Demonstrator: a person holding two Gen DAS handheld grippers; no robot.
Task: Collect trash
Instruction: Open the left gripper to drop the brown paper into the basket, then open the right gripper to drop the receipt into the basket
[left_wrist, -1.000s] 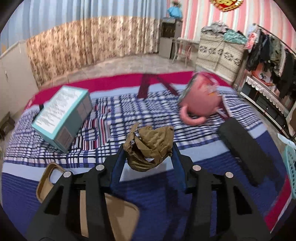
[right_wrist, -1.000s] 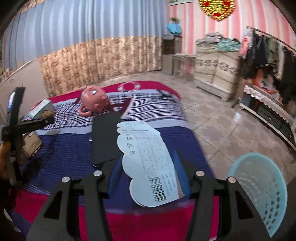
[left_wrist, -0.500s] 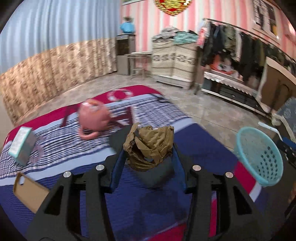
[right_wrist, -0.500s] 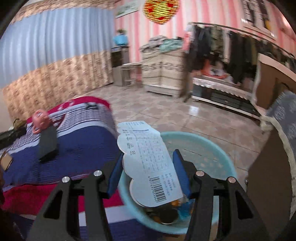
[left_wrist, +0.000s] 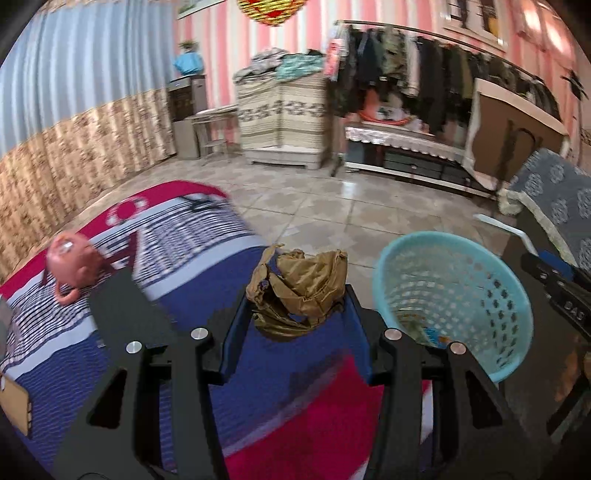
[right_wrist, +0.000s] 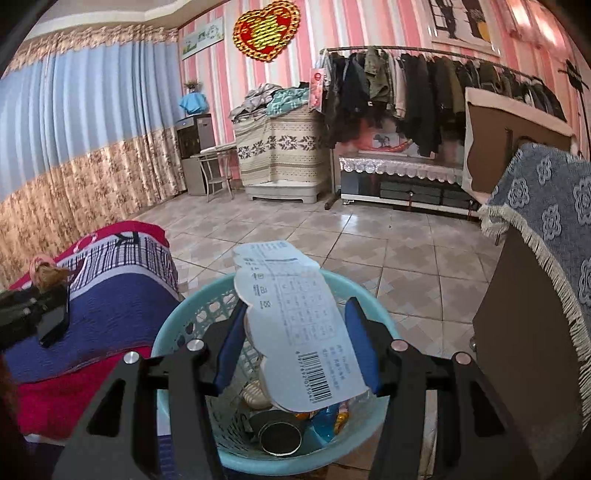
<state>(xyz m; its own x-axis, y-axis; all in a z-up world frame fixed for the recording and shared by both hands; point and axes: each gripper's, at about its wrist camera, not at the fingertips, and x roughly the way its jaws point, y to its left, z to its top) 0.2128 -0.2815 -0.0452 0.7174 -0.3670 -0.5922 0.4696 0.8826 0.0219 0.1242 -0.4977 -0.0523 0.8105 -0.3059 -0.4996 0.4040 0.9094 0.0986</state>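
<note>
Over basket (right_wrist: 173, 332) — right claw (right_wrist: 295, 332) gripping packet (right_wrist: 299, 332)

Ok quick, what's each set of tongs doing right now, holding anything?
Left tongs: closed on crumpled brown paper.
Right tongs: closed on a printed card, above the basket.

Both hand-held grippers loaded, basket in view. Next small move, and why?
Probably open the right hand-held gripper now: its printed paper sheet hangs directly over the blue basket, which already holds trash, so it should drop in. The left hand-held gripper, holding the crumpled brown wrapper, is beside the basket over the bed, so it goes second.
</note>
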